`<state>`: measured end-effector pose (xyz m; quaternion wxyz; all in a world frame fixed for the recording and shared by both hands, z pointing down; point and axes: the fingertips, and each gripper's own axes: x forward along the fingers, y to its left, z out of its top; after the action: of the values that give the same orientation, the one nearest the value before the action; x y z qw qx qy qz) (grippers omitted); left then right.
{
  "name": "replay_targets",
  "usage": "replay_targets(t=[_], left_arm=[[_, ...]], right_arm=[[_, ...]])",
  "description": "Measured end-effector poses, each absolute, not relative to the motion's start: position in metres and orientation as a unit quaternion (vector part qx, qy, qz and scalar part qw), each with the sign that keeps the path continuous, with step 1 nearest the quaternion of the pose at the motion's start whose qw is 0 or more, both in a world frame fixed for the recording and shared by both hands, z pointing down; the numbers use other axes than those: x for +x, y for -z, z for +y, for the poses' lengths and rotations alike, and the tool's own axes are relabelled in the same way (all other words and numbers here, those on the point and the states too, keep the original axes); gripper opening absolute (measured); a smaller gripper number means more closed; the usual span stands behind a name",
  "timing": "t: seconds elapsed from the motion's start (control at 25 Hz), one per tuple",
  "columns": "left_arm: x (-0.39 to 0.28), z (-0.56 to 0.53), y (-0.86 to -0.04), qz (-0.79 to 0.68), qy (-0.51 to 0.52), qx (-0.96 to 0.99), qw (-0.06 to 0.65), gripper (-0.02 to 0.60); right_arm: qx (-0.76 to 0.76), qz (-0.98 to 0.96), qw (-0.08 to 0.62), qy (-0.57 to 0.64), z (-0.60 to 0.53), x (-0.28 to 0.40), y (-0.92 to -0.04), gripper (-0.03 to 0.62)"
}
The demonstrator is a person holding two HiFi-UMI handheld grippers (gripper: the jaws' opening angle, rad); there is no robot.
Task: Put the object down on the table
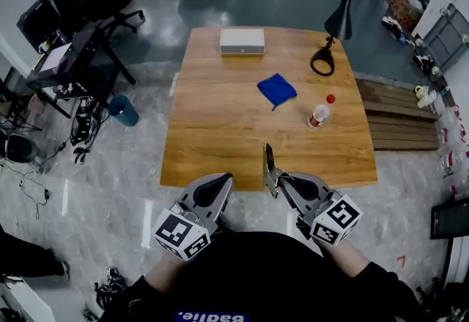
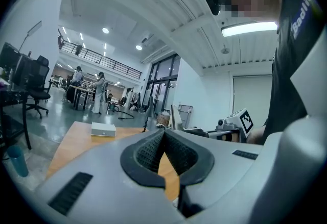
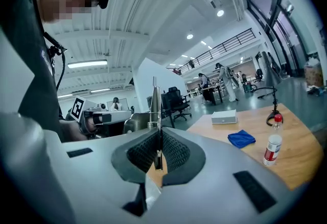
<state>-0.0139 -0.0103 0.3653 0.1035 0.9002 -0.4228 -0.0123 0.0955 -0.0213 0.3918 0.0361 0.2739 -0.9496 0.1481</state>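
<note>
Seen from your head camera, you hold both grippers at the near edge of the desk (image 1: 220, 144); the right gripper (image 1: 281, 181) carries a thin metal tool (image 1: 268, 161) upright, well short of the blue cloth (image 1: 277, 89) and bottle (image 1: 319, 112). The left gripper view shows the left gripper (image 1: 218, 183) with jaws pressed together, empty. The right gripper view shows jaws pinching the tool's lower end.
</note>
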Motion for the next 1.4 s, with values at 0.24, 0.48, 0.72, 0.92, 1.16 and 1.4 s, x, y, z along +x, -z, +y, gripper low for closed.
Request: replay_targets(t=[0.24, 0.48, 0.72, 0.92, 1.16, 1.4], left_arm=[[-0.071, -0.057, -0.376, -0.385, 0.012, 0.916, 0.111, 0.008], [-0.107, -0.099, -0.387, -0.353, 0.012, 0.928, 0.117, 0.007], [-0.102, -0.118, -0.393, -0.353, 0.015, 0.927, 0.128, 0.008], [-0.091, -0.129, -0.399, -0.38, 0.002, 0.915, 0.136, 0.006], [-0.075, -0.139, -0.403, -0.421, -0.018, 0.896, 0.138, 0.008], [-0.081, -0.142, -0.412, -0.467, -0.026, 0.872, 0.146, 0.007]], right_arm=[[0.31, -0.939, 0.07, -0.133, -0.063, 0.042, -0.395, 0.005], [0.341, -0.927, 0.112, -0.107, -0.1, 0.007, -0.405, 0.005], [0.345, -0.919, 0.165, -0.094, -0.129, 0.012, -0.43, 0.005], [0.334, -0.912, 0.227, -0.072, -0.165, 0.029, -0.467, 0.005], [0.282, -0.894, 0.347, -0.019, -0.2, 0.047, -0.535, 0.005], [0.217, -0.86, 0.457, 0.069, -0.229, 0.042, -0.599, 0.005]])
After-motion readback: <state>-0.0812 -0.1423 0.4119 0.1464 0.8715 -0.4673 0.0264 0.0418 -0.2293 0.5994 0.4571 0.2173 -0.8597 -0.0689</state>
